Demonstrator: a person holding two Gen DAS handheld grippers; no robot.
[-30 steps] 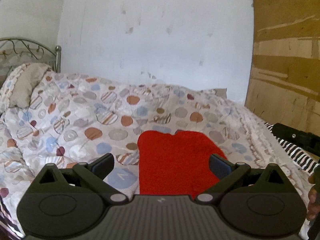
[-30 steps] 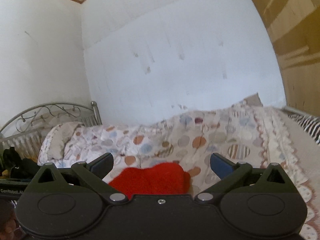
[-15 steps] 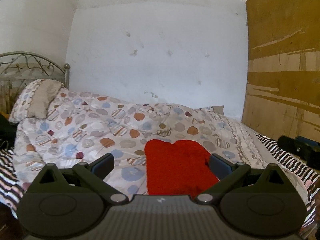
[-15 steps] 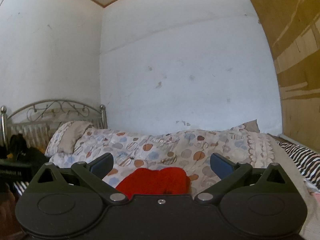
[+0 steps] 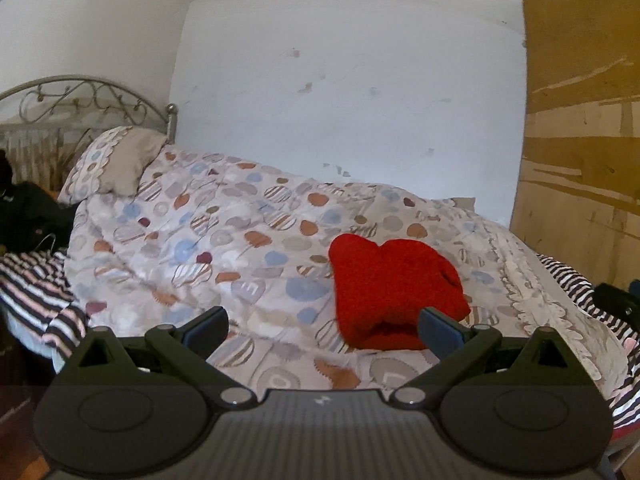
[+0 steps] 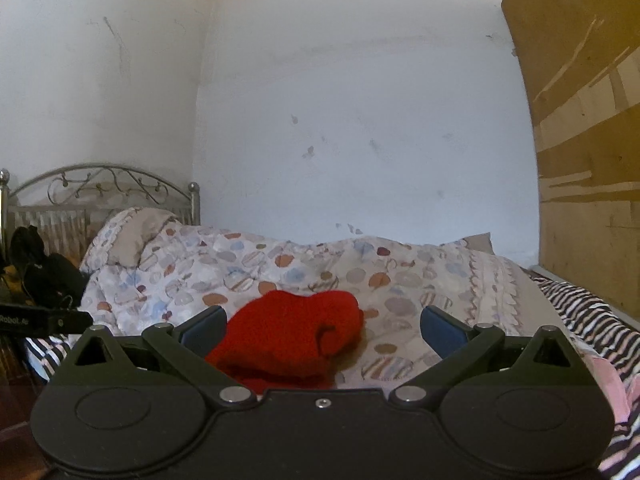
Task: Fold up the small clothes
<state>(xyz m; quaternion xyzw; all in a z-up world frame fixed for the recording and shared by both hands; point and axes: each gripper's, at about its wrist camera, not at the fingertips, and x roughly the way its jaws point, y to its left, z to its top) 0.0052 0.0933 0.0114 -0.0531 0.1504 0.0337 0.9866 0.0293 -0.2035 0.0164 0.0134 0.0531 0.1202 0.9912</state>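
Note:
A red knitted garment (image 5: 394, 294) lies folded in a compact bundle on the patterned quilt (image 5: 224, 240). In the right wrist view the garment (image 6: 292, 334) sits low, left of centre. My left gripper (image 5: 322, 328) is open and empty, held back from the bed, with the garment just past its right finger. My right gripper (image 6: 322, 326) is open and empty, also held back, with the garment near its left finger.
A pillow (image 5: 116, 164) lies by the metal headboard (image 5: 80, 100) at the left. Dark clothes (image 5: 28, 216) lie beside it. A striped sheet (image 5: 36, 288) shows at the bed edges. A wooden panel (image 5: 580, 140) stands at the right. The other gripper's tip (image 6: 44, 320) shows at left.
Both grippers have pulled back and away from the bed, so the red garment looks smaller and farther. The garment lies as before. Both grippers stay open.

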